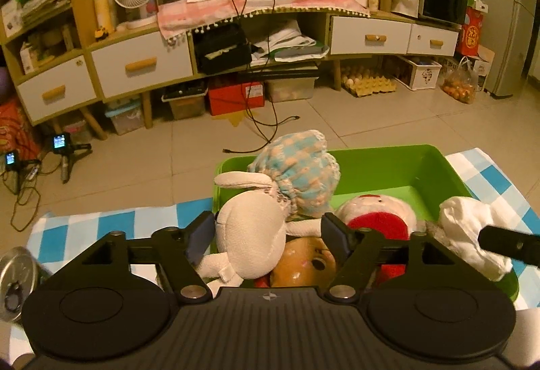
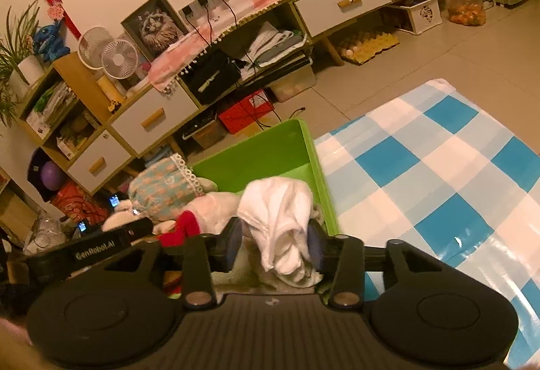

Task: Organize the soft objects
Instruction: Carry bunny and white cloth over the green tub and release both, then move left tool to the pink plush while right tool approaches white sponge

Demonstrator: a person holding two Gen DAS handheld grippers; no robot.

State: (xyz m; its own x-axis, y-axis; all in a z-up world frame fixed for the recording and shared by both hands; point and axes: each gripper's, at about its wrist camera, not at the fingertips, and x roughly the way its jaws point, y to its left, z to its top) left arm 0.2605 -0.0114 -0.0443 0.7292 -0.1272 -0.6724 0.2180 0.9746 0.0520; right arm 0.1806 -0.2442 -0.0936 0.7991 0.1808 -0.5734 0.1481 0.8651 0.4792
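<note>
A green plastic bin [image 1: 435, 164] sits on a blue-and-white checked cloth [image 2: 438, 167] at the edge of a tiled floor [image 1: 189, 150], already crowded with soft toys. In the left wrist view, the left gripper [image 1: 268, 233] stands with its jaws spread wide around a cream plush rabbit [image 1: 249, 235], whose body fills the gap; whether the pads actually press it cannot be told. A toy in a blue-and-peach checked bonnet [image 1: 297, 167] rises above the bin's near-left rim, with a red-and-white plush [image 1: 374, 218] and a doll's face [image 1: 303, 262] packed beside it (the bin's far end still shows bare green floor). In the right wrist view, the right gripper [image 2: 275, 240] has its 2 pads partly closed on a white cloth bundle [image 2: 280, 218], which hangs between them just inside the bin's right wall. To the right of the bin the checked cloth lies open as far as its edge, and beyond the bin the floor runs to a low cabinet [image 1: 141, 62] with 4 white drawers.
</note>
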